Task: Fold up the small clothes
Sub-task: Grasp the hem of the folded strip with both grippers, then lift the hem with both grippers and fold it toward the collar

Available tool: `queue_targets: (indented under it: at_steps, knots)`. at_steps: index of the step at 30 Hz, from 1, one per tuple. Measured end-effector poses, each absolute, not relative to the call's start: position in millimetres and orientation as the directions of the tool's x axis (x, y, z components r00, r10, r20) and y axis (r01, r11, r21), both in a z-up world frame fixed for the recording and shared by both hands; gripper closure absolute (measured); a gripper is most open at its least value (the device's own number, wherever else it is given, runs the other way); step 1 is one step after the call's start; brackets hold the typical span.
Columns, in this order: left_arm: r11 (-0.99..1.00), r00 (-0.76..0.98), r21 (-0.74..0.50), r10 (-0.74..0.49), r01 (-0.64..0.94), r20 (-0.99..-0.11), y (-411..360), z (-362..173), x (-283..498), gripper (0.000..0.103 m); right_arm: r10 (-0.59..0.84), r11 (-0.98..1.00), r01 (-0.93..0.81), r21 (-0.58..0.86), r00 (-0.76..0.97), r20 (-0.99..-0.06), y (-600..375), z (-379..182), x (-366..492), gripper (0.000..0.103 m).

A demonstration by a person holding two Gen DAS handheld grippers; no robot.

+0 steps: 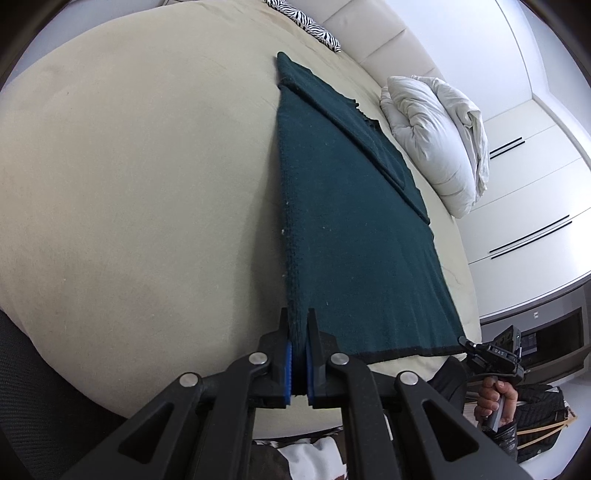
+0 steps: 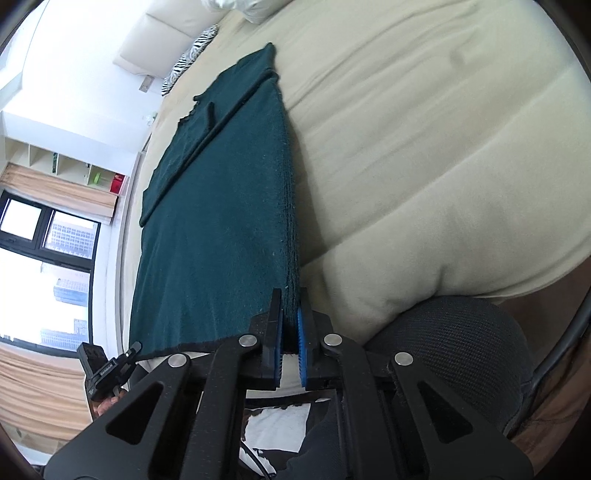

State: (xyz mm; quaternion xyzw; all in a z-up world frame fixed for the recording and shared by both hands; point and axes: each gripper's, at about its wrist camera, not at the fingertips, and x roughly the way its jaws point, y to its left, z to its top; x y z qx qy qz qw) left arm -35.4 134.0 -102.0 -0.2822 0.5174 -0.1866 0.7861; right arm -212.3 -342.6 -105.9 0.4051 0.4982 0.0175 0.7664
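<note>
A dark teal knitted garment (image 1: 351, 236) lies stretched along the beige bed, its sides folded in. My left gripper (image 1: 298, 321) is shut on the garment's near left corner, the cloth pinched between the blue pads. In the right wrist view the same teal garment (image 2: 221, 221) runs away from me, and my right gripper (image 2: 290, 301) is shut on its near right corner. The right gripper (image 1: 467, 341) also shows at the hem's far end in the left wrist view, held by a hand (image 1: 495, 402). The left gripper (image 2: 131, 350) appears at the lower left of the right wrist view.
The beige bed (image 1: 129, 203) spreads wide around the garment. A white pillow (image 1: 436, 136) and a zebra-print cushion (image 1: 306, 26) lie near the headboard. White wardrobe doors (image 1: 524, 229) stand beyond. A black mesh chair back (image 2: 454, 350) sits by the bed's edge, a window (image 2: 44, 266) to the left.
</note>
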Motion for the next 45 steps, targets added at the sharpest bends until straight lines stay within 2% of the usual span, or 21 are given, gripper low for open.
queue_targets:
  at_steps: [10,15,24,35,45]
  knots:
    - [0.646,0.437,-0.763,-0.681,-0.017,-0.587,148,-87,-32,0.097,0.479,0.592,0.336,0.733,0.585,-0.655,-349,-92,-207,0.098]
    - [0.595,0.474,-0.804,-0.705,-0.009,-0.527,149,-71,-22,0.097,0.496,0.519,0.303,0.799,0.655,-0.570,-355,-81,-200,0.098]
    - [0.533,0.528,-0.845,-0.729,0.036,-0.437,149,-31,31,0.097,0.481,0.510,0.222,0.831,0.728,-0.489,-363,-35,-141,0.098]
    - [0.530,0.602,-0.848,-0.682,0.013,-0.417,143,-22,151,0.097,0.434,0.547,0.202,0.812,0.761,-0.482,-378,-6,-10,0.098]
    - [0.583,0.624,-0.812,-0.631,-0.008,-0.460,131,-35,256,0.097,0.362,0.601,0.252,0.758,0.760,-0.540,-397,-25,112,0.098]
